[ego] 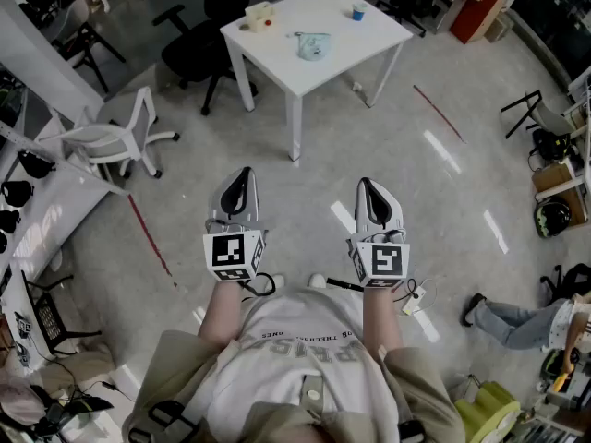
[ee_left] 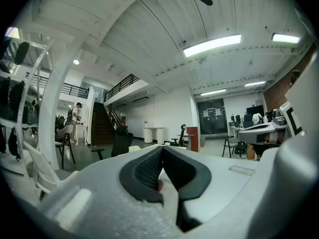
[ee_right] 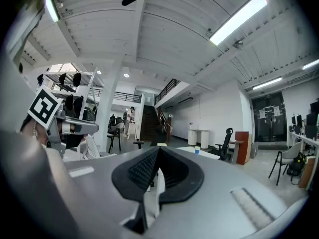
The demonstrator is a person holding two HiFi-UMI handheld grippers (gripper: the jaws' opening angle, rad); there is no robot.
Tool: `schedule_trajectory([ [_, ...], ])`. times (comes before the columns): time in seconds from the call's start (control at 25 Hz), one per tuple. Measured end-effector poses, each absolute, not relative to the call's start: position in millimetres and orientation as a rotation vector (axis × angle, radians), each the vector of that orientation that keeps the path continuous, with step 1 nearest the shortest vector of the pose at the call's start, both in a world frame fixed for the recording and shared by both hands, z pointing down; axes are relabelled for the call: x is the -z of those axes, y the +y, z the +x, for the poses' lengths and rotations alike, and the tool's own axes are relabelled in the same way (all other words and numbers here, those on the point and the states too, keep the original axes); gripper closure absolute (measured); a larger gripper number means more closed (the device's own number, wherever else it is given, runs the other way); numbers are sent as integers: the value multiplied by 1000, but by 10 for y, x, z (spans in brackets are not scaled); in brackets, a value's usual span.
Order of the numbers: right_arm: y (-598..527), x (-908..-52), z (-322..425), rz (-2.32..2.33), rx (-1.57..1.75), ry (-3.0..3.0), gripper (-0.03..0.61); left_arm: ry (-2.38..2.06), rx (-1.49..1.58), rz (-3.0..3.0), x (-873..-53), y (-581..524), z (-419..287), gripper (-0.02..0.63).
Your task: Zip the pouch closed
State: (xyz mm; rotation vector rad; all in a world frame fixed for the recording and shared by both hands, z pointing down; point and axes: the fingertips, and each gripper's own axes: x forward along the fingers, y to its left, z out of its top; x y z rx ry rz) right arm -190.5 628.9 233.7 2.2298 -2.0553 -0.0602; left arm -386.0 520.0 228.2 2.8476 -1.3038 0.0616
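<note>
White table edge (ego: 343,63) sits well beyond left gripper (ego: 242,179), right gripper (ego: 369,188).

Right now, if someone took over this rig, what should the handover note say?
Left gripper: shut, empty, held level in front of the body.
Right gripper: shut, empty, level beside it.
Pouch: lies on the white table well ahead across the floor, with a blue cup and a small box nearby.
Done: nothing visible; zipper state too small to tell.
Left: walk up, steady the pouch, pull the zipper shut.
</note>
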Motion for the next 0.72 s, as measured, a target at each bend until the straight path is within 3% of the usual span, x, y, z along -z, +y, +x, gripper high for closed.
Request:
schedule_trajectory([
  [0.72,6369,-2499,-1822,2176,-8,-2099,578,-1307,-163,2851,-2373,5352,-3724,604],
])
